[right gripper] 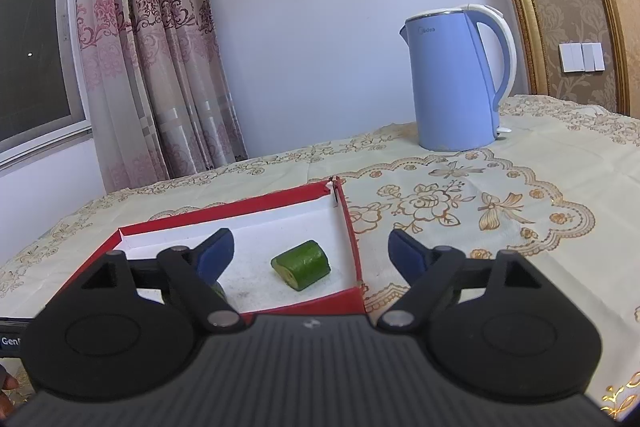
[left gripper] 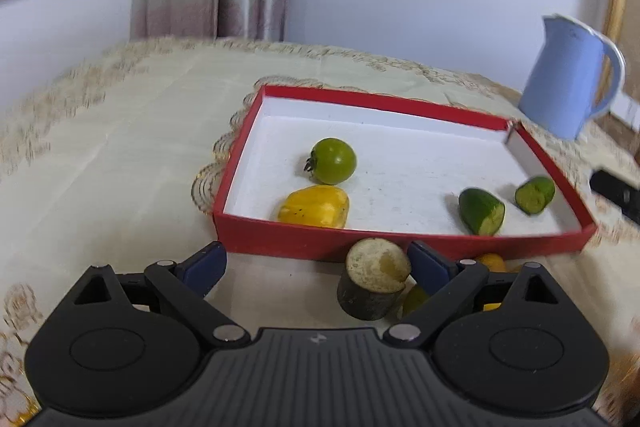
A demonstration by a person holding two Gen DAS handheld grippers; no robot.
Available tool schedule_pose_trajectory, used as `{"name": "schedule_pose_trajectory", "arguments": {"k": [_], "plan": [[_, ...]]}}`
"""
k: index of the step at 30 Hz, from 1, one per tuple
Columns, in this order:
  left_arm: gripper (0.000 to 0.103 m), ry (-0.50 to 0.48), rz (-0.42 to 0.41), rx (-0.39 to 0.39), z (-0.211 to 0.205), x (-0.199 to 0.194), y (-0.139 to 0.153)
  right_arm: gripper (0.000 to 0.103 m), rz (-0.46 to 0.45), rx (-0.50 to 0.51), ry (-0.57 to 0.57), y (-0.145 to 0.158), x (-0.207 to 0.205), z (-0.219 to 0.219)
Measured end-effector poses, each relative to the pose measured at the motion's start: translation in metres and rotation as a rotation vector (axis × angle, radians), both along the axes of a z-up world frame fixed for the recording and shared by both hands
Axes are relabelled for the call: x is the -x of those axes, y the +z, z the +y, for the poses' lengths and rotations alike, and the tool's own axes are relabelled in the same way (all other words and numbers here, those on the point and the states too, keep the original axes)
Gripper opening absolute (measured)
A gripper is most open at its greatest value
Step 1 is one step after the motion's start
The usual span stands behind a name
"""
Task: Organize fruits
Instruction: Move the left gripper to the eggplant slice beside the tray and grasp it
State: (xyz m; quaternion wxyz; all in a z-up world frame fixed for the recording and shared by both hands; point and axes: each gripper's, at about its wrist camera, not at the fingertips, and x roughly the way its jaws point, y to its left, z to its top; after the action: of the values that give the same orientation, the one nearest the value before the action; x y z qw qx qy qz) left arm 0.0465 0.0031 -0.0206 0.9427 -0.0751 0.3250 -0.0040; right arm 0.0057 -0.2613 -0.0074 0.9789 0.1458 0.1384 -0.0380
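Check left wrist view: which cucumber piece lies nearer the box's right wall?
The smaller cucumber piece, close to the right wall; the longer piece lies further in.

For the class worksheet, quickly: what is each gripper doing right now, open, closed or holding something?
Left gripper: open, holding nothing; a dark cut piece stands between its fingers.
Right gripper: open, holding nothing, above the red box.

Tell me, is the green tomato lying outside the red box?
No, the green tomato sits on the white floor inside the red box, just behind the yellow fruit piece.
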Motion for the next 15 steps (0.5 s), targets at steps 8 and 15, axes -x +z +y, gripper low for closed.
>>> {"name": "schedule_pose_trajectory", "arguments": {"k": [8, 15], "plan": [[0.097, 0.006, 0.041, -0.064, -0.012, -0.005, -0.002, 0.084, 0.005, 0.006, 0.002, 0.000, -0.001, 0.001], [0.084, -0.019, 0.044, -0.058, -0.010, 0.001, 0.001, 0.085, 0.001, 0.005, -0.001, 0.000, -0.001, 0.002]]}}
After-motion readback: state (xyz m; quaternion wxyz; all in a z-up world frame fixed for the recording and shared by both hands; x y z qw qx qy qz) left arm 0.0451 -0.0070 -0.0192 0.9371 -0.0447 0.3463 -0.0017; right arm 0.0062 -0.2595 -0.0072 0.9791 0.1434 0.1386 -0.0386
